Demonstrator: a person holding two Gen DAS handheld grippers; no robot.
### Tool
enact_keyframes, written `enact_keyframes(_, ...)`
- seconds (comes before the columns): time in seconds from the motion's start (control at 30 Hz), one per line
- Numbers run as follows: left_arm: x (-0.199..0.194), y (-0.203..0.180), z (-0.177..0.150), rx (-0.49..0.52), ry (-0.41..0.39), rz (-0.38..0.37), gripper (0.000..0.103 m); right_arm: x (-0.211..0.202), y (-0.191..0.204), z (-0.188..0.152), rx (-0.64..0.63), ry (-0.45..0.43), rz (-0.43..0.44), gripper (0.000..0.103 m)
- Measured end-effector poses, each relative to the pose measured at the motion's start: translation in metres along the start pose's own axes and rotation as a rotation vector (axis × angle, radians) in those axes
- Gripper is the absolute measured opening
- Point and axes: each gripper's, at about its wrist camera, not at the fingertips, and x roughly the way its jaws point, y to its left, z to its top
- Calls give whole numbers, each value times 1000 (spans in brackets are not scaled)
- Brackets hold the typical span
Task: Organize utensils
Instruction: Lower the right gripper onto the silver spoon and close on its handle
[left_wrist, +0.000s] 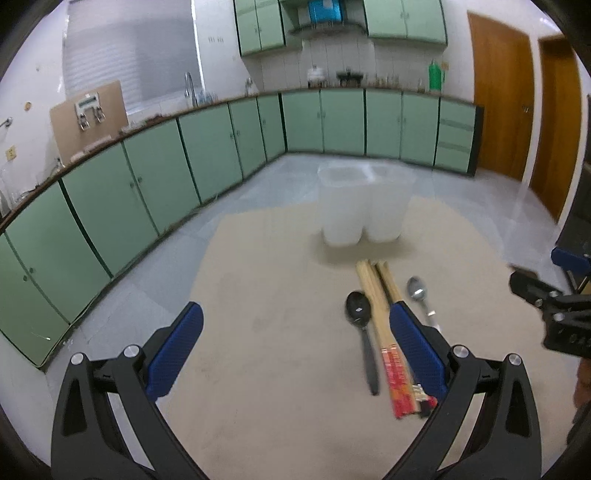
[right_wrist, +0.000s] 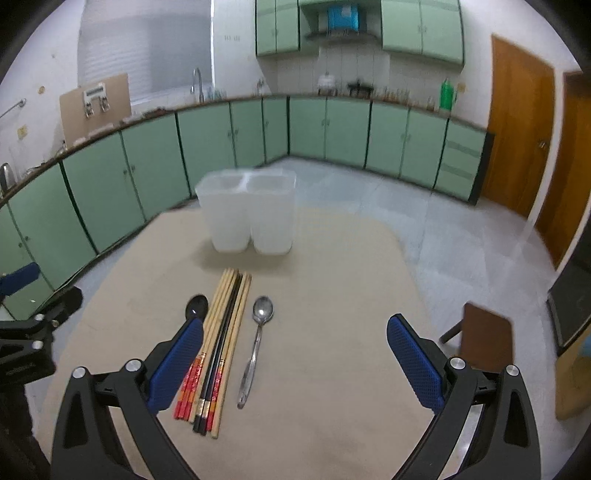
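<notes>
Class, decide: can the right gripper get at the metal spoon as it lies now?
Probably yes: the right gripper is open, and the metal spoon lies bare on the table, apart from the chopsticks.

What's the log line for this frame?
left hand-held gripper open | right hand-held gripper open | chopsticks, spoons on table | holder empty

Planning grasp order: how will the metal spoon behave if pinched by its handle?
The metal spoon looks rigid, so it probably won't flex. Its shiny, thin handle is likely slippery between the pads. It lies flat on the table, so getting fingertips under it may be awkward; the bowl end may droop.
</notes>
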Motion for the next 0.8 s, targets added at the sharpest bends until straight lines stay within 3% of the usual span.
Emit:
enact_keyframes(0.13, 54, 1, -2, 8, 99, -3, 98, 48, -6, 5, 19, 90, 27, 95)
enact_keyframes(0.37, 102, 4, -8, -6, 183, -14, 98, 116, 1, 3, 28, 220, 83, 76)
enact_keyframes(0.7, 123, 4, -13, -10, 224, -50, 98, 150, 24, 3, -36, 256, 36, 51)
enact_keyframes(0.8, 124, 6, -16, -15, 236, -64, 98, 149, 27, 1, -42, 244, 49, 35)
